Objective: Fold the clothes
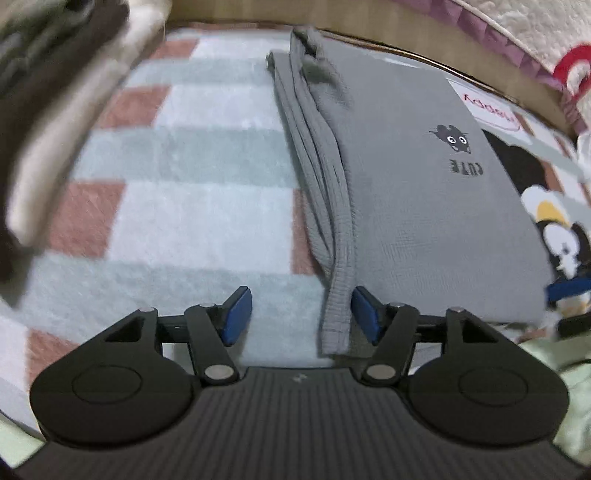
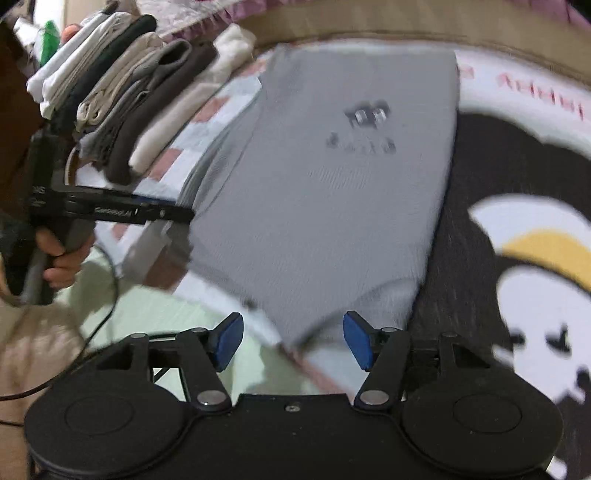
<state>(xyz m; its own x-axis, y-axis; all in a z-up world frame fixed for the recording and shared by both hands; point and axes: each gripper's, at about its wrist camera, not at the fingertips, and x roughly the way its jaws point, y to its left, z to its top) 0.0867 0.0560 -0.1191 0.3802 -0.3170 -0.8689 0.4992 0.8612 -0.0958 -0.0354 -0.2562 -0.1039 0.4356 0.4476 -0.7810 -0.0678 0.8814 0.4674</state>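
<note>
A folded grey garment (image 1: 406, 184) with a small black cat print and the word CUTE lies flat on the bed blanket (image 1: 184, 155). My left gripper (image 1: 301, 315) is open at its near left edge. The ribbed hem lies between the blue pads, close to the right one, with neither pressing on it. In the right wrist view the grey garment (image 2: 332, 203) is blurred. My right gripper (image 2: 293, 339) stands open over its near corner, and the cloth sits loose between the pads. The left gripper (image 2: 184, 216) shows from the side there, at the garment's left edge, held by a hand (image 2: 59, 254).
A row of folded clothes (image 2: 122, 92) stands along the left of the bed, blurred in the left wrist view (image 1: 55, 92). The checked blanket carries a large black cartoon print (image 2: 517, 177) to the garment's right. A wooden bed edge (image 2: 369, 22) runs behind. A pale green sheet (image 2: 166, 306) lies nearest.
</note>
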